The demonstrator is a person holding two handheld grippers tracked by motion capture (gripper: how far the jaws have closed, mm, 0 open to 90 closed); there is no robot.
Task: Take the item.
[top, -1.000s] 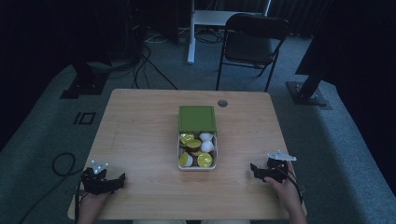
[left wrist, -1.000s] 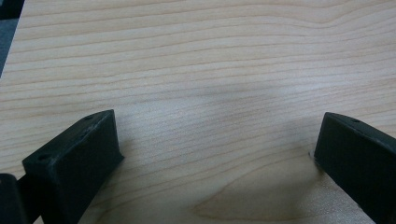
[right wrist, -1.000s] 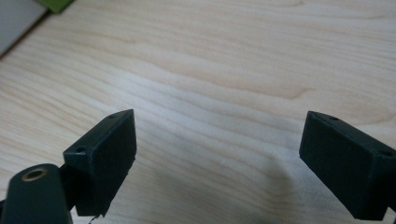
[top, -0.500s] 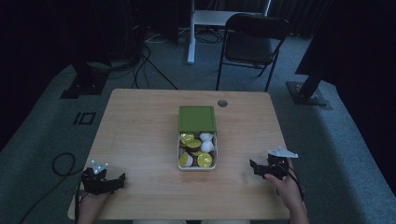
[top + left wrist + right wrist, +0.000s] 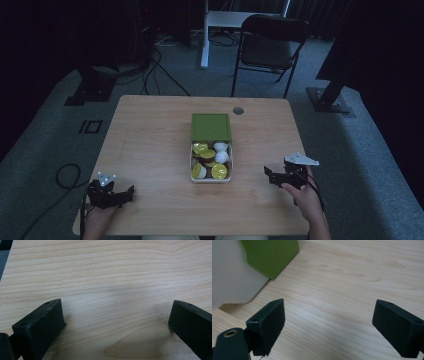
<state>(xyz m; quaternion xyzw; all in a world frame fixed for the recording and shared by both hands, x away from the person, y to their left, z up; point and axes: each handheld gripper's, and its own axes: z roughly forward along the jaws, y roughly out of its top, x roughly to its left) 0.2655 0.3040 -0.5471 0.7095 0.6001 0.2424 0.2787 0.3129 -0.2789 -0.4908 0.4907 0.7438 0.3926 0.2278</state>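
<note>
A white box (image 5: 191,165) sits mid-table, holding several round capsules with yellow-green and white tops (image 5: 218,171). Its green lid (image 5: 211,126) lies flat just behind it. My left gripper (image 5: 131,191) rests at the table's front left, open, with bare wood between its jaws (image 5: 115,322). Right of the box, my right gripper (image 5: 267,174) is held open a little above the table, jaws pointing toward the box. In the right gripper view the white box wall (image 5: 232,277) and green lid (image 5: 272,255) show at the upper left, with the gripper (image 5: 328,322) holding nothing.
The wooden table (image 5: 150,135) has a round grommet (image 5: 238,110) near its far edge. A black folding chair (image 5: 270,45) and a white desk leg (image 5: 204,45) stand behind the table. Cables lie on the carpet at the left (image 5: 67,172).
My right gripper has lifted slightly and edged a bit farther from me. The left gripper and the box have stayed put.
</note>
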